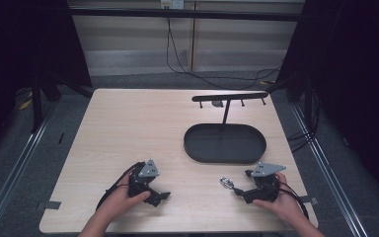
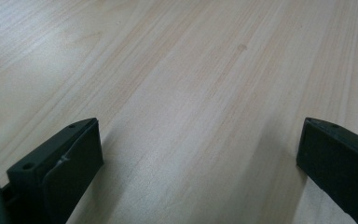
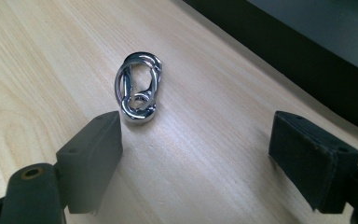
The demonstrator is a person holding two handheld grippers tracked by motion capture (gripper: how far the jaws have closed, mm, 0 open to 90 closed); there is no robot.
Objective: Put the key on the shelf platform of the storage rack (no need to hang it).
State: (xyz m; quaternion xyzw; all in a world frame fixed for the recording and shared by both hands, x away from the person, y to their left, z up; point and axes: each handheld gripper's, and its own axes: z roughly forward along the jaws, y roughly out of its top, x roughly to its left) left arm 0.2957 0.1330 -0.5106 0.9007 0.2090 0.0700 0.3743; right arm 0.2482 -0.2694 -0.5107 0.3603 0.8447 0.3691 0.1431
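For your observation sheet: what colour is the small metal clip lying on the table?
Shiny silver small metal clip, clearest in the right gripper view.

Table (image 1: 128, 128): pale wood, set on grey floor (image 1: 10, 187).
Back wall (image 1: 138, 39): light panels, crossed by black cables (image 1: 177, 54).
Sides: enclosed by dark curtains (image 1: 360, 74).
Light: dim, even.

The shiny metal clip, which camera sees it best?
The right gripper view: the metal clip lies close and sharp on the table, just ahead of the open right gripper. In the high view it is a tiny glint. The left gripper view looks at bare wood.
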